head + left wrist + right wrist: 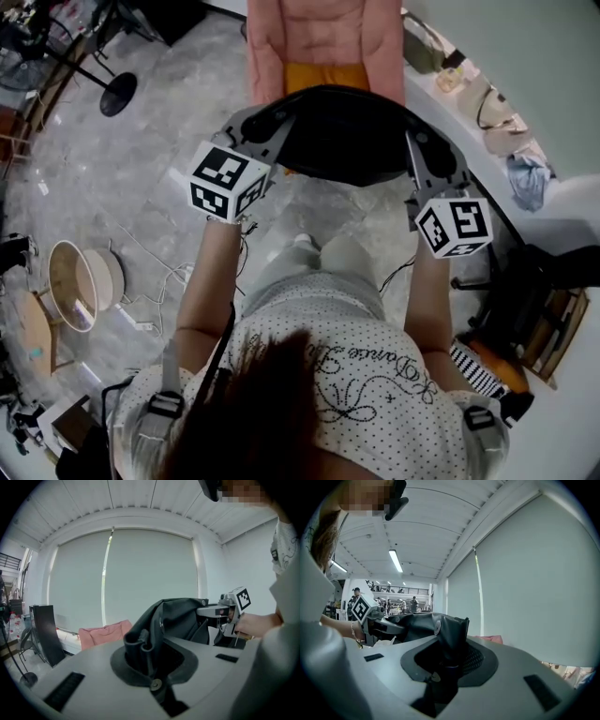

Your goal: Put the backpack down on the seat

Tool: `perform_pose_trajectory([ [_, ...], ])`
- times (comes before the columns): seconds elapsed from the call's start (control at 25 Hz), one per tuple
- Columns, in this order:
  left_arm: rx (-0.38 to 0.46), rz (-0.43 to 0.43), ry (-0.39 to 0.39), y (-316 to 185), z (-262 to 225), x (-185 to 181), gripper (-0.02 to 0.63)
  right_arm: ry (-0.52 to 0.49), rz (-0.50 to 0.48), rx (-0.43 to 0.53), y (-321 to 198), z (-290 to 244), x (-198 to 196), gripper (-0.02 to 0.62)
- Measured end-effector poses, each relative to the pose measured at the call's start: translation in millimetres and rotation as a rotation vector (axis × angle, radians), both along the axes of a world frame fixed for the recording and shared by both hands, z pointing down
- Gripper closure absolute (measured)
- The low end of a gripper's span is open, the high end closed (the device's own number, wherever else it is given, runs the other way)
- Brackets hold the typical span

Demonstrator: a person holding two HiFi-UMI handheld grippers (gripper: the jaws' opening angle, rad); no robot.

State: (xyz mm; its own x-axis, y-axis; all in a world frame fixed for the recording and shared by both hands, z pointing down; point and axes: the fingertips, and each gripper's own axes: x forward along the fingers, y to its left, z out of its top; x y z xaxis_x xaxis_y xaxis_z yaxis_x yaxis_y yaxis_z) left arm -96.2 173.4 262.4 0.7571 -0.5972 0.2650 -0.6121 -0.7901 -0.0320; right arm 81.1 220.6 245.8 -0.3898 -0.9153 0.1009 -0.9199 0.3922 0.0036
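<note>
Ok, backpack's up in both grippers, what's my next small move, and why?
Probably ease it forward, then lower: the left gripper and right gripper are both shut on the backpack, which looks held up at the pink seat's front edge, not resting on it.

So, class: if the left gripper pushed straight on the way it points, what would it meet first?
The black backpack that the left gripper is shut on; beyond it, probably the pink seat, though depth is unclear.
</note>
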Motion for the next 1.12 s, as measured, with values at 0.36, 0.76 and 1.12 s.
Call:
perform_pose_trajectory([
  [0.36,-0.013,-0.063,-0.008,-59,12,8,0.589,-0.006,-0.063,-0.007,-70,9,9,0.5],
  [0.76,-0.012,-0.205,0.014,-154,12,40,0.588,0.006,-0.205,-0.006,-184,3,43,0.5],
  [1.12,-0.009,-0.287,0.007,-205,8,69,0.589,0.0,-0.27,0.017,-253,-1,74,0.499],
])
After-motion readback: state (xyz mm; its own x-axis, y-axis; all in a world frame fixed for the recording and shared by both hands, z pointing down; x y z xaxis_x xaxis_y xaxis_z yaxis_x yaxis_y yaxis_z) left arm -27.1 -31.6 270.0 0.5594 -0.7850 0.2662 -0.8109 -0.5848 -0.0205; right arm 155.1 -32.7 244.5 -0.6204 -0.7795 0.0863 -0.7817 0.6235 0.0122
